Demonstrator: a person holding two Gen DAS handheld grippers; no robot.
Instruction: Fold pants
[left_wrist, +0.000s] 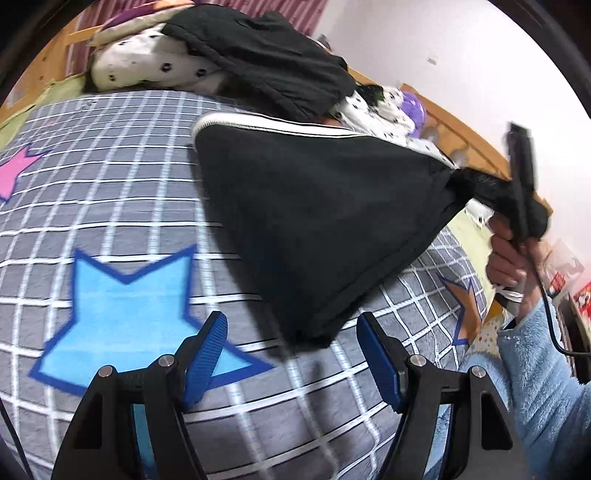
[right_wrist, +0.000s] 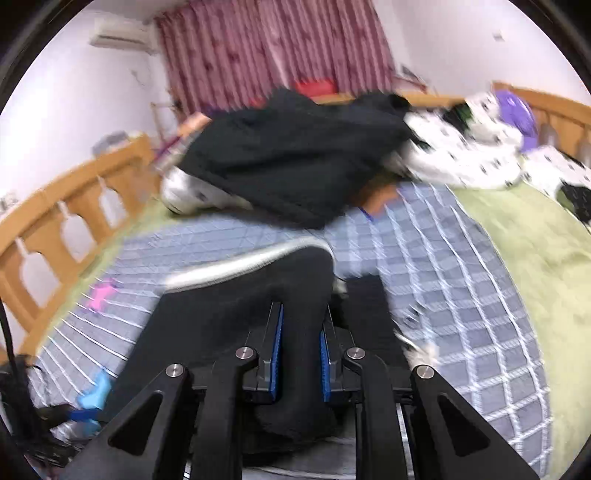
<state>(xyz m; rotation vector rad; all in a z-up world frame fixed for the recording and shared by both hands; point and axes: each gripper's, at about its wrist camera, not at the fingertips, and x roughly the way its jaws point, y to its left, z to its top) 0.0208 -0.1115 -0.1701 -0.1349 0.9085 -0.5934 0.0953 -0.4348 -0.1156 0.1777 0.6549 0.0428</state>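
The black pants (left_wrist: 314, 229) are lifted at the centre of the left view, bunched between the closed fingers of the right gripper (right_wrist: 301, 354). The left gripper (left_wrist: 291, 354) stands apart, empty, at the lower edge. The thin pinch could slip, so the cloth may drop onto the checked bedcover (left_wrist: 110, 177). The right view is blurred; the pant legs cannot be made out.

No legible text anywhere.

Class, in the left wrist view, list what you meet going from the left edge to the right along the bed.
Pink star → blue star → black pants → right claw → person's hand
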